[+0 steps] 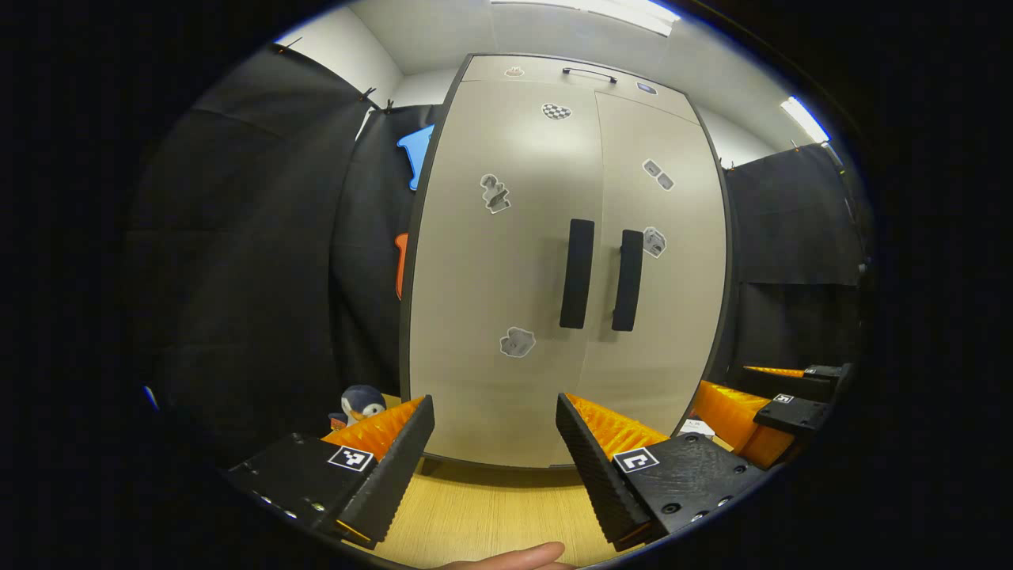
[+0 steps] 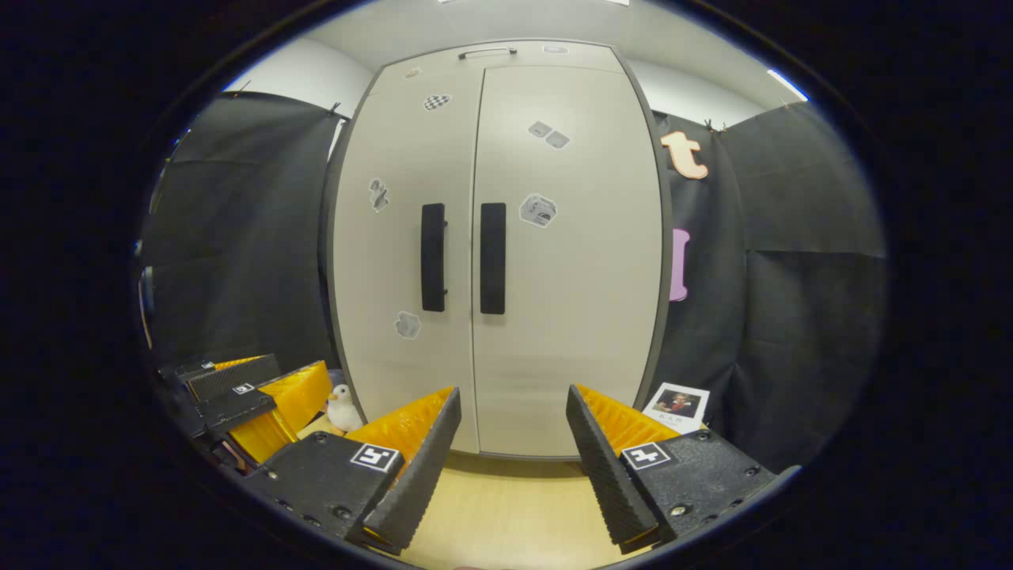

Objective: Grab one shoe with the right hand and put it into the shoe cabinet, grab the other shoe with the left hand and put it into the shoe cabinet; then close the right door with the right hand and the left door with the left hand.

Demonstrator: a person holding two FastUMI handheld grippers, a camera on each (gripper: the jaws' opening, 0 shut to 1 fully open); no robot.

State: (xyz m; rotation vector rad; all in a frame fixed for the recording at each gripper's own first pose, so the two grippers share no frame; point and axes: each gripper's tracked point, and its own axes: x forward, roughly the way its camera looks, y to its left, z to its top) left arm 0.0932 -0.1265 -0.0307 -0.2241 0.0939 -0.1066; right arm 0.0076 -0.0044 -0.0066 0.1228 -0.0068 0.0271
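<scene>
The beige shoe cabinet (image 1: 506, 261) stands straight ahead with both doors shut; the two dark vertical handles (image 1: 578, 273) meet at the middle seam. In the right gripper view the same cabinet (image 2: 554, 277) has its handles (image 2: 492, 257) side by side. My left gripper (image 1: 495, 419) is open in front of the left door with nothing between its fingers. My right gripper (image 2: 513, 408) is open before the seam, also with nothing in it. The right gripper (image 1: 779, 396) appears at the far right of the left gripper view, and the left gripper (image 2: 237, 388) at the lower left of the right gripper view.
A plush penguin (image 1: 360, 405) sits on the wooden table (image 1: 491, 507) left of the cabinet, and the penguin (image 2: 343, 408) is also in the right gripper view. A photo card (image 2: 677, 405) leans at the cabinet's right foot. Stickers dot both doors. A fingertip (image 1: 522, 556) pokes in at the bottom.
</scene>
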